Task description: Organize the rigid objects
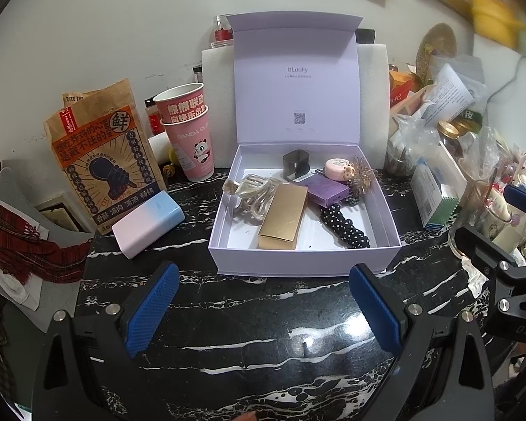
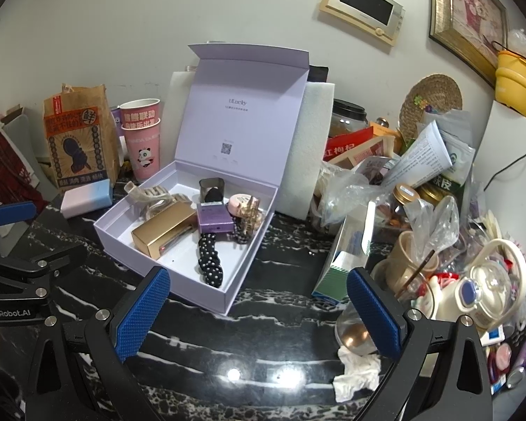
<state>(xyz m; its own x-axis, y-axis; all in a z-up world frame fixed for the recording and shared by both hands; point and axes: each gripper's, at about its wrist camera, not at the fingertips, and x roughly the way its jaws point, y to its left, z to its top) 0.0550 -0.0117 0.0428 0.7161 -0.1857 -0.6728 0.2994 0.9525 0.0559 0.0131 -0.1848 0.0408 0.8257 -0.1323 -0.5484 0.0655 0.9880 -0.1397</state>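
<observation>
We see a lavender box (image 1: 305, 256) standing open on the black marble table (image 1: 263, 315), its lid (image 1: 296, 80) upright against the wall. We take the box as our landmark. Inside it, toward its front, a gold carton (image 1: 284, 215) lies lengthwise. Beside the carton, on its right, a black polka-dot scrunchie (image 1: 345, 226) rests on the box floor. A purple carton (image 1: 324, 189) sits behind the scrunchie, with a clear hair claw (image 1: 252, 193) at the box's left side. A dark square ring (image 1: 295, 165) stands near the back wall of the box, and a pink round tin (image 1: 335, 169) lies to its right, next to a gold wire hair clip (image 1: 363, 172).

Outside the box, just to its left, a pink-and-blue power bank (image 1: 149, 222) lies on the table. Behind the power bank stand two stacked pink paper cups (image 1: 189, 129) and a printed paper bag (image 1: 101, 154).

Our left gripper (image 1: 263, 312) hangs in front of the box, its blue pads (image 1: 152, 310) spread wide, nothing between them. Our right gripper (image 2: 259, 315) hangs in front of the box's right corner, pads likewise apart and empty.
</observation>
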